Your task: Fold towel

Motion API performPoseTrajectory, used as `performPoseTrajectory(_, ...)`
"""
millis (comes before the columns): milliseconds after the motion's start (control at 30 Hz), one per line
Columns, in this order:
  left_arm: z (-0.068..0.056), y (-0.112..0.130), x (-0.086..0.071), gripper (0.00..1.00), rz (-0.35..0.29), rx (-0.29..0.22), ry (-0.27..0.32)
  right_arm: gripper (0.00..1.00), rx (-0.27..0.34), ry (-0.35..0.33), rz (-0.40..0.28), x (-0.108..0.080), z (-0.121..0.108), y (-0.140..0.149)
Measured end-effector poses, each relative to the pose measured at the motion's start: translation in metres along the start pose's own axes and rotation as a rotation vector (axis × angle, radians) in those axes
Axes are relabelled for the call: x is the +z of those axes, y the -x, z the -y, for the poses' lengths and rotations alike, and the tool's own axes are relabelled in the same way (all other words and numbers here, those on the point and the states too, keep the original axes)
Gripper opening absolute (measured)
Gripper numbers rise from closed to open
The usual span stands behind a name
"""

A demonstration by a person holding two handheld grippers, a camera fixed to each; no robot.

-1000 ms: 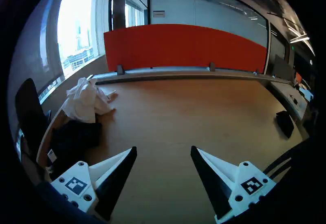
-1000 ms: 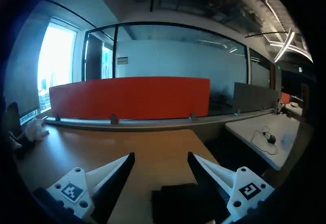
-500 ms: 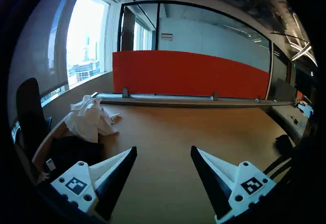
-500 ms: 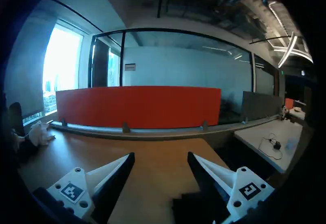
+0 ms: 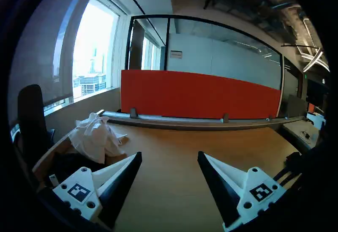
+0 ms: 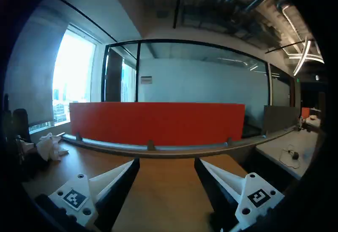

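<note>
The right hand-held gripper (image 6: 166, 164) hangs with fingers spread apart over the wooden table (image 6: 169, 194), a crumpled white towel (image 6: 50, 146) far left, an orange divider (image 6: 156, 123) behind.

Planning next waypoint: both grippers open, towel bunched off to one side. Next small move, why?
Probably swing the left gripper left and down toward the towel: it lies crumpled at the edge of the desk, left of the gripper's line, and the gripper is open, holding nothing.
</note>
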State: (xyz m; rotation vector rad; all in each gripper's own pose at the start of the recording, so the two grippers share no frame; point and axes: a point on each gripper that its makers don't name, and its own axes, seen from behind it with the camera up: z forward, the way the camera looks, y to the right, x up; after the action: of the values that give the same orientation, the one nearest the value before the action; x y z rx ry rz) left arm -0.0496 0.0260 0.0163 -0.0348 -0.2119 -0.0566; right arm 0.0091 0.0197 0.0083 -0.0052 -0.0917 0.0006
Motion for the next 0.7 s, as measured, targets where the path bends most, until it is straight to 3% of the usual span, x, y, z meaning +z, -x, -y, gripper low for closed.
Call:
performPoseTrajectory(367, 0.0, -0.013, 0.004, 0.98, -0.056, -0.016, 0.004, 1.0, 0.02, 0.001, -0.003, -0.003, 0.018, -0.009)
performPoseTrajectory(700, -0.003, -0.011, 0.009, 0.98, -0.106, 0.022, 0.038, 1.0, 0.043, 0.028, -0.023, -0.013, 0.019, -0.027)
